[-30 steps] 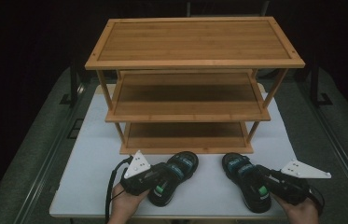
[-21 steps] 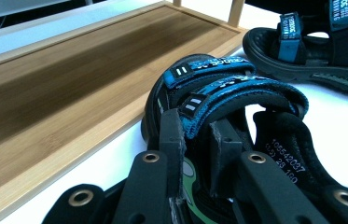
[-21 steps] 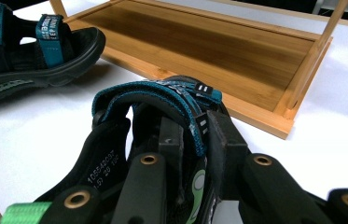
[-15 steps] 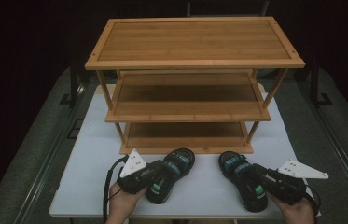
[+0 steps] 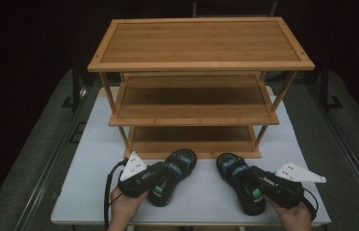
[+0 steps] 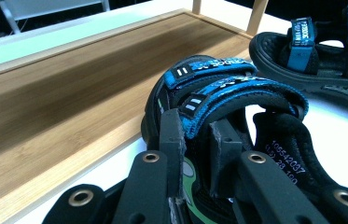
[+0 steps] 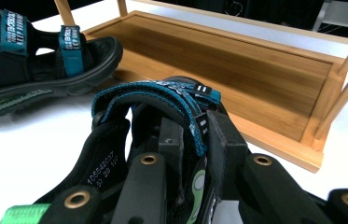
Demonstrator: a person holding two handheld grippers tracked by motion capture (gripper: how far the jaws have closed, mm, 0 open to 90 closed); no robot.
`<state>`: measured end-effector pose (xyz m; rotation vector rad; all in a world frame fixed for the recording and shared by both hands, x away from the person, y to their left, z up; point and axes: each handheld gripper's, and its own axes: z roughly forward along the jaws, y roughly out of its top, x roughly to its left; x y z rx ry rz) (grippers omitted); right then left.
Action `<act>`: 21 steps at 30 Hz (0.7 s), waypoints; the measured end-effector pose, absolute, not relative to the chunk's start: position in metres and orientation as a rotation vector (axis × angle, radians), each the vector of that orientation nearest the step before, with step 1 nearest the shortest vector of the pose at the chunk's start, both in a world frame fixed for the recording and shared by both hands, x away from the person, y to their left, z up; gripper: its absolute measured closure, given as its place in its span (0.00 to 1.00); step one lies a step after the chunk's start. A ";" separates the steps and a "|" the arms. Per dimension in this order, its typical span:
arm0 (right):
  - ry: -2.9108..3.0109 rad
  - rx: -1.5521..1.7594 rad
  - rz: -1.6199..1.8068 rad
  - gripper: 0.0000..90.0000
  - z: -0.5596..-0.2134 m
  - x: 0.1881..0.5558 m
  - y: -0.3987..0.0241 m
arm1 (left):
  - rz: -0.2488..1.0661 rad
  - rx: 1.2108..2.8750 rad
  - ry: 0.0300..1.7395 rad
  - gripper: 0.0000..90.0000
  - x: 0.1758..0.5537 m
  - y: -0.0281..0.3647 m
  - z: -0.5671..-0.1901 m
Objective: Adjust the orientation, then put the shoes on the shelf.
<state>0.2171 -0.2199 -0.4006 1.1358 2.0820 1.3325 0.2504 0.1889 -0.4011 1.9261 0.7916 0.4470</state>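
Black jaws of the left gripper (image 5: pixel 160 175) and right gripper (image 5: pixel 259 185) each clamp a sandal's strap at the lower frame, probably for lifting onto the bamboo rack (image 5: pixel 198 65).

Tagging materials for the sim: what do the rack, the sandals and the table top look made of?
Rack: looks like bamboo or light wood, with fine lengthwise grain and a satin sheen. Sandals: black foam or rubber-like soles, ridged on the edge, with blue woven straps. Table top: smooth matte white, perhaps laminate or plastic; I can't tell which.
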 end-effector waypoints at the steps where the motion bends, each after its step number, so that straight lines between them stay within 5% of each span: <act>1: 2.082 1.132 1.332 0.84 -0.400 0.217 -0.219 | 0.450 1.927 0.790 0.87 0.251 0.189 -0.401; 21: 2.054 1.119 1.321 0.84 -0.396 0.229 -0.200 | 0.480 1.906 0.819 0.87 0.257 0.192 -0.396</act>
